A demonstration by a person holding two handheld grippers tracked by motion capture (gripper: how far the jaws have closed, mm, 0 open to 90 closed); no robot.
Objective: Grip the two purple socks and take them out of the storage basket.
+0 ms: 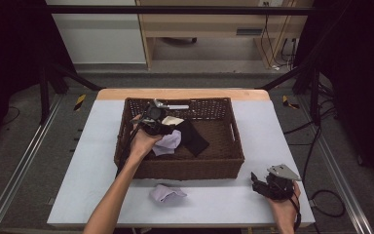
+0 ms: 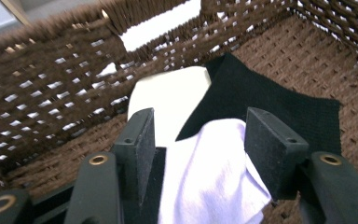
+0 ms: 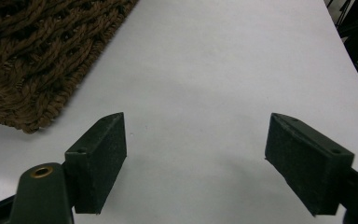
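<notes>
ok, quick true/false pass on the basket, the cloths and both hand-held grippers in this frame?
1. The left hand-held gripper is inside the basket, jaws open around a lilac cloth. True.
2. The right hand-held gripper holds a cloth. False: its jaws are open over bare table.
3. A black cloth lies in the basket. True.
4. The basket is white plastic. False: it is brown wicker.
5. A second lilac cloth lies on the table in front of the basket. True.
6. A cream cloth hangs over the basket's rim. False: it lies inside, partly under the black one.
</notes>
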